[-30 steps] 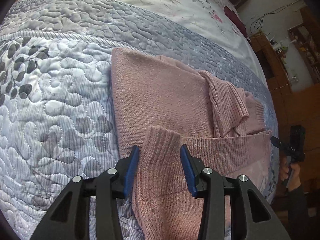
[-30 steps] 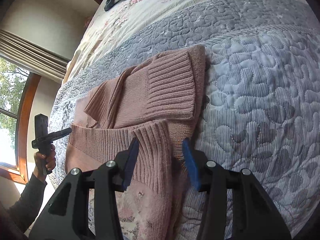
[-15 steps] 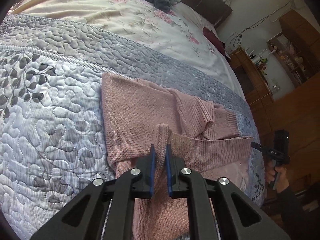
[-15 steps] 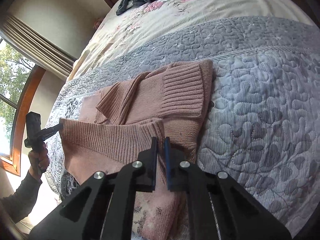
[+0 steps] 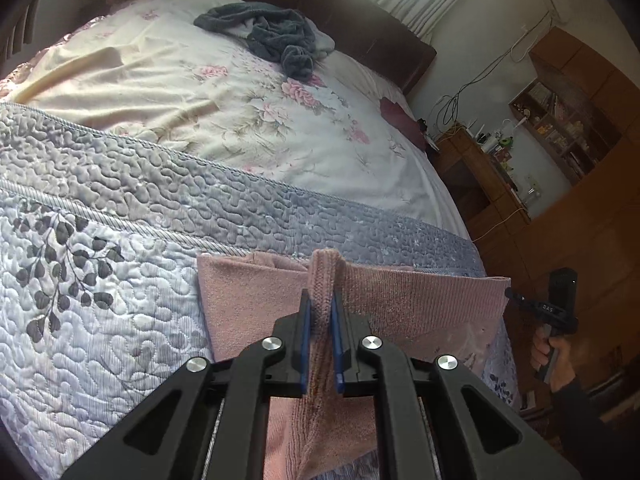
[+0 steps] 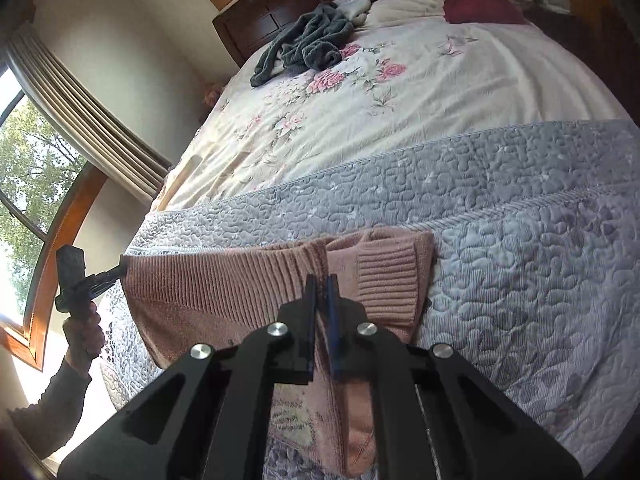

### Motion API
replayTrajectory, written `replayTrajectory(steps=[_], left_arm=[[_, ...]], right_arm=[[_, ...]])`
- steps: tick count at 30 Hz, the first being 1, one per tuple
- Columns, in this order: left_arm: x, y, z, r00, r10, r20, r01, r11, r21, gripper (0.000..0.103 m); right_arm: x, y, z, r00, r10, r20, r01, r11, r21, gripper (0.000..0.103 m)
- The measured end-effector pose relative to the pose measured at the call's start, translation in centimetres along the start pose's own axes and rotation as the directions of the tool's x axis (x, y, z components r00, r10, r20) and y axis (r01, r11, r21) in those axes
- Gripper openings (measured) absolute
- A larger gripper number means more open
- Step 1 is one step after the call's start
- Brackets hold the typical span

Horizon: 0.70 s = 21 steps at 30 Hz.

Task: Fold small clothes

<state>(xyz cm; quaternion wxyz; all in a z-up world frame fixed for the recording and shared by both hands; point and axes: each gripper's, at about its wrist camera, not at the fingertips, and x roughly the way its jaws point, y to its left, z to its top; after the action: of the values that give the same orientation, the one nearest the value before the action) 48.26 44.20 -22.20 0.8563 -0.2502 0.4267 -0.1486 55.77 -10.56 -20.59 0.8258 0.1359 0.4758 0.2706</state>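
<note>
Left wrist view: left claw [image 5: 320,312] clamps the pink sweater [image 5: 420,304] hem raised over the quilted bed [image 5: 100,320]; right claw [image 6: 321,300] likewise pinches it.

The left gripper [image 5: 320,312] is pinched tight on the pink sweater [image 5: 420,304]. The right gripper [image 6: 321,296] pinches it too.
</note>
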Motion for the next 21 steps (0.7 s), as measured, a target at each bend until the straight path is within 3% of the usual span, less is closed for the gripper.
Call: replayTrajectory(steps=[5,9,15,21], left_arm=[[4.9,1.8,4.6,0.997,0.048,-0.053,-0.050,0.998,-0.036,0.009],[10.3,4.6,5.7,0.986,0.095,-0.136,-0.110,0.988,-0.107,0.009],[16.7,9.2,5.2,0.954,0.164,-0.252,-0.217,0.955,-0.202,0.009],[18.7,10.4,5.2,0.945,0.168,-0.280,-0.236,0.944,-0.229,0.008]], right_arm=[[3.7,-1.8,4.5,0.998,-0.052,-0.043,0.054,0.996,0.064,0.004],[8.0,-4.3,6.3,0.992,-0.093,-0.088,0.104,0.987,0.126,0.004],[14.6,-7.6,5.6,0.960,-0.205,-0.189,0.232,0.963,0.135,0.004],[16.7,-9.3,4.9,0.950,-0.231,-0.212,0.266,0.952,0.154,0.004]])
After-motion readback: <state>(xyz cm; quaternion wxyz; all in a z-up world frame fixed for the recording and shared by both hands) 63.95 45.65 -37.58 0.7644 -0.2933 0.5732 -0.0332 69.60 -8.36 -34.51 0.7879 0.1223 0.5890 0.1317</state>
